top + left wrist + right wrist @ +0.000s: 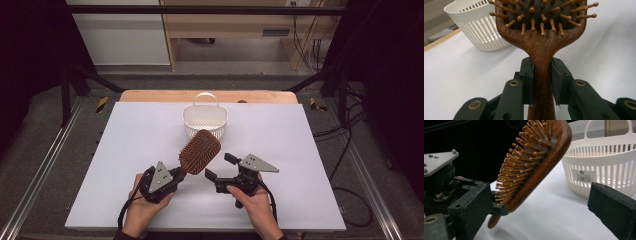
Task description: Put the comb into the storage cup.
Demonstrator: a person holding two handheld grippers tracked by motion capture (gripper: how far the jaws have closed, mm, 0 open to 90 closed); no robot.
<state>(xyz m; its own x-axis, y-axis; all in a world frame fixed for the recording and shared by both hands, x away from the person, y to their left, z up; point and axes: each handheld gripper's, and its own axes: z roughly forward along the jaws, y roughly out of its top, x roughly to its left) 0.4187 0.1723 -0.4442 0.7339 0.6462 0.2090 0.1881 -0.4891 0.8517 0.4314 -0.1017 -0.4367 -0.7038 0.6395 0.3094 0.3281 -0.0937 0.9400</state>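
A wooden paddle hairbrush (pixel 200 151) with wooden bristles is held tilted above the white table, its head up and toward the basket. My left gripper (pixel 178 174) is shut on the brush's handle; in the left gripper view the handle (pixel 541 82) sits squeezed between both black jaws. My right gripper (pixel 220 167) stands open just right of the brush head, apart from it. In the right gripper view the brush head (pixel 536 165) hangs between and beyond the two spread jaws, with the left gripper (pixel 439 177) behind it.
A white slatted plastic basket (pixel 205 120) with a loop handle stands behind the brush at the table's middle back; it looks empty (pixel 604 167). A white sheet (pixel 125 165) covers the table. Black frame rails run along both sides.
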